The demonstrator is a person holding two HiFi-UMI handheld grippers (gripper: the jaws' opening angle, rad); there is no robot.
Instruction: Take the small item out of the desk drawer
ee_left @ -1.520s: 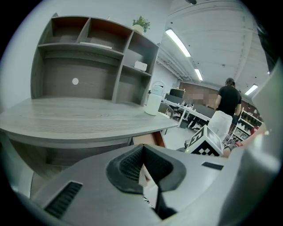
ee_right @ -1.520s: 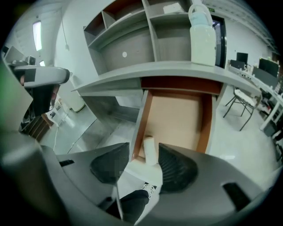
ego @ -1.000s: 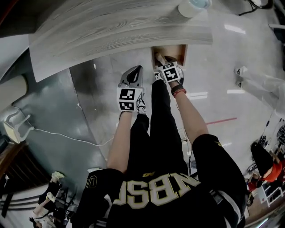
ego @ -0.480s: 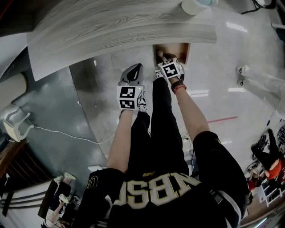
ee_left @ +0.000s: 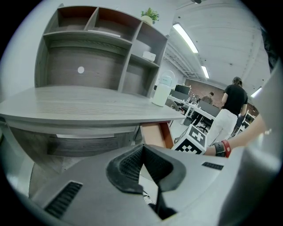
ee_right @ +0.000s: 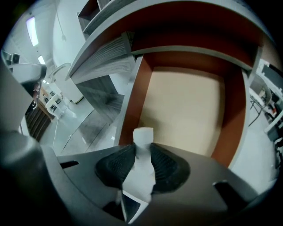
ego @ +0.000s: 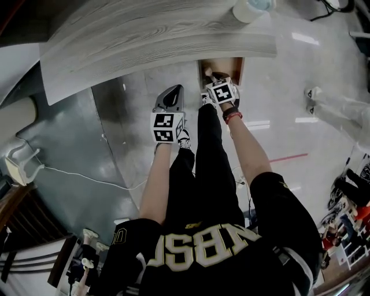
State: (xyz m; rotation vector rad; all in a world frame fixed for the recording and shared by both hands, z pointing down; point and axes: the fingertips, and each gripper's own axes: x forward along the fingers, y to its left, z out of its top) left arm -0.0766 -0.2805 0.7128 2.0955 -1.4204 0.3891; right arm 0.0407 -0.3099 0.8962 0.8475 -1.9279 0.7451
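Observation:
The open wooden drawer (ego: 236, 62) juts out from under the grey desk (ego: 144, 34). My right gripper (ego: 211, 78) reaches into it. In the right gripper view the jaws (ee_right: 142, 149) are closing, and their black pads press on a small white item (ee_right: 143, 136) held above the bare drawer floor (ee_right: 185, 106). The item's top pokes out past the fingertips. My left gripper (ego: 171, 97) hangs left of the drawer, over the floor in front of the desk; its jaws (ee_left: 142, 148) meet at the tips with nothing between them. The drawer's side (ee_left: 154, 134) shows beyond them.
A white cylindrical container (ego: 250, 8) stands on the desk above the drawer. A shelf unit (ee_left: 101, 44) rises at the desk's back. A white chair (ego: 20, 162) and a floor cable (ego: 87, 179) lie to the left. A person (ee_left: 231, 110) stands at the right.
The right gripper stays at the open drawer with only slight shifts. The left gripper has barely moved.

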